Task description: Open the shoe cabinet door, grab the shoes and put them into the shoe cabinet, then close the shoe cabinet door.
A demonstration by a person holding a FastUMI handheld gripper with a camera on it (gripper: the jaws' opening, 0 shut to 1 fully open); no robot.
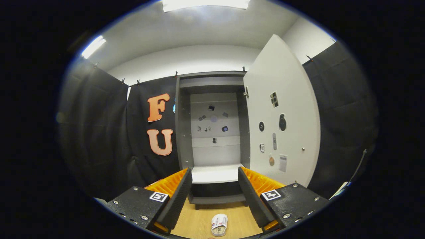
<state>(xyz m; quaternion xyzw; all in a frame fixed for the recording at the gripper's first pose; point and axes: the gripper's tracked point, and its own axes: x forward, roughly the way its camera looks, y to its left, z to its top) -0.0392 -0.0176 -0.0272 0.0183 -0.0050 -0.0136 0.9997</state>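
Note:
The shoe cabinet (183, 132) stands straight ahead, dark grey with a pale back panel and a white shelf (215, 173) inside. Its white door (282, 113) is swung wide open to the right, with several small stickers on its inner face. A white shoe (219, 225) with small printed marks lies on the wooden floor, low between my fingers and short of the cabinet. My gripper (215, 191) is open, with nothing between the fingers. It points at the cabinet's lower shelf from a distance.
Black cloth walls close the booth to the left and right of the cabinet. The wooden floor (199, 219) runs from the cabinet's base toward me. Several small stickers dot the cabinet's back panel.

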